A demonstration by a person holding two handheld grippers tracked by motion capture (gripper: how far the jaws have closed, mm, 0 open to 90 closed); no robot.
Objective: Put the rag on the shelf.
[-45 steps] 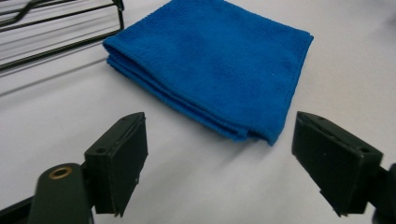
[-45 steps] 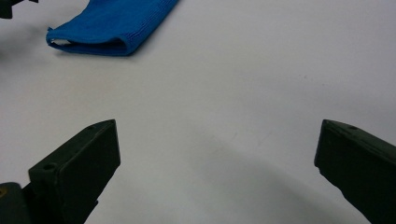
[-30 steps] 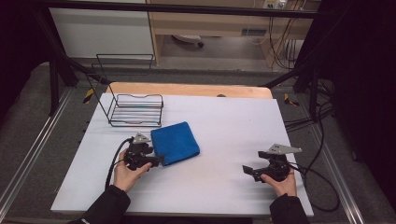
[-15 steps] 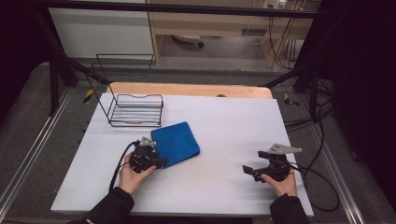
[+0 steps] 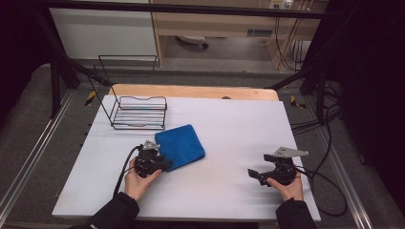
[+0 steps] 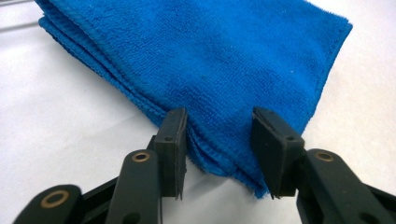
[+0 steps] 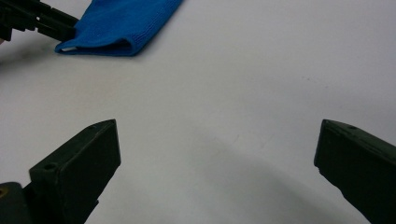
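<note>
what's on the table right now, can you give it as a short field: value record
surface: white table
cloth: folded blue cloth, flat, near the middle
rack: black wire rack, behind the cloth at the back left, apart from it
left tool: left tool at the cloth's near corner, jaws either side of the folded edge, just been closing, one pad looks to touch the hem, not yet clamped
right tool: right tool to the right, jaws wide apart over bare table, nothing between them

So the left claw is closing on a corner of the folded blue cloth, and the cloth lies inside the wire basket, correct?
Not quite. The left claw is at the blue cloth's corner, but the cloth lies on the white table beside the wire basket, not inside it. The high view shows this.
</note>
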